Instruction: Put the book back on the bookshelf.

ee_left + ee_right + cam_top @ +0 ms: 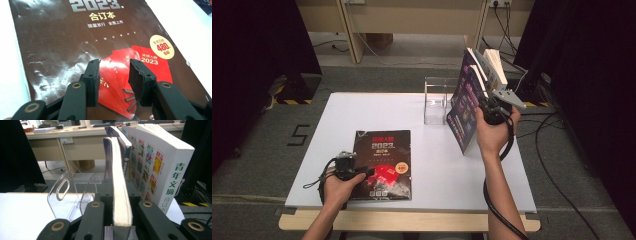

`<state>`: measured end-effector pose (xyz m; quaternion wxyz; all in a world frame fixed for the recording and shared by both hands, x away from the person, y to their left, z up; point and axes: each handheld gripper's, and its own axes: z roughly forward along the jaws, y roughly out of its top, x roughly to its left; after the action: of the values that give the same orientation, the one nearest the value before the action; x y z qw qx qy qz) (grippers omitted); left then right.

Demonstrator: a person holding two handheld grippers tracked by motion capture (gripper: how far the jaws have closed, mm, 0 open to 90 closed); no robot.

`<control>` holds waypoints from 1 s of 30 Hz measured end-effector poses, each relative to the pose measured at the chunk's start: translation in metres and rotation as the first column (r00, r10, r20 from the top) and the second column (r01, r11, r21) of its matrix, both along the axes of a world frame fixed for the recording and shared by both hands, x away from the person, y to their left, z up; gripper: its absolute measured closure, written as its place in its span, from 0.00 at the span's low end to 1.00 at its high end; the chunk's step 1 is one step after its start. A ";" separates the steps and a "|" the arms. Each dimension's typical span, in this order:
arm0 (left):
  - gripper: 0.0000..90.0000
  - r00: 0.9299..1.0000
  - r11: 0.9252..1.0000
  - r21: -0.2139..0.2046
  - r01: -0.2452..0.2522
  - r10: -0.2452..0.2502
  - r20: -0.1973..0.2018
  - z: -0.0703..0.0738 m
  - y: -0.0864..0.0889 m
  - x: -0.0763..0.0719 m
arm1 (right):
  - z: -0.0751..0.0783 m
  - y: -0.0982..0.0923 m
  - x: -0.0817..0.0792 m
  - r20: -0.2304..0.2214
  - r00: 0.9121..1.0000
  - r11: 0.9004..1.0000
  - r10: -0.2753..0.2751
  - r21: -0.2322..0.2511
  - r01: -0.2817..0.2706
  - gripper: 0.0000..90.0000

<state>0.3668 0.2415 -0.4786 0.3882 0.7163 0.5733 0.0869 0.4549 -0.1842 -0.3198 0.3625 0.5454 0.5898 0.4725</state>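
Purple book [463, 112] stood upright at far right of table [312, 165], just right of clear acrylic stand [435, 102], clamped at page edge by right gripper [121, 202]. Left gripper [113, 75], jaws apart, hovered over dark magazine [382, 165], near left. Risk: narrow edge grip might let book pivot, knocking leaning books [492, 67] behind.

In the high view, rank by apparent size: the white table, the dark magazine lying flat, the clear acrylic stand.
1. White table, largest by far.
2. Dark magazine.
3. Clear acrylic stand, smallest; it sits farther from the camera, so its true size against the magazine is unsure.
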 end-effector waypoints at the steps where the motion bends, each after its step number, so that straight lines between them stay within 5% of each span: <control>1: 0.67 1.000 1.000 0.001 0.002 -0.002 -0.001 0.000 0.000 0.000 | 0.001 0.000 0.000 -0.009 1.000 1.000 0.005 0.004 -0.005 0.91; 16: 0.67 1.000 1.000 0.004 0.000 0.000 0.001 0.000 0.002 0.000 | 0.002 0.006 -0.001 0.057 0.994 0.995 0.097 0.010 -0.098 0.92; 30: 0.67 1.000 1.000 0.000 -0.005 0.005 0.002 0.000 0.003 0.001 | 0.008 0.010 0.008 0.107 0.990 0.995 0.089 0.033 -0.092 0.92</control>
<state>0.3674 0.2442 -0.4784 0.3886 0.7148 0.5746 0.0889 0.4628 -0.1742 -0.3123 0.3609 0.4992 0.5851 0.5275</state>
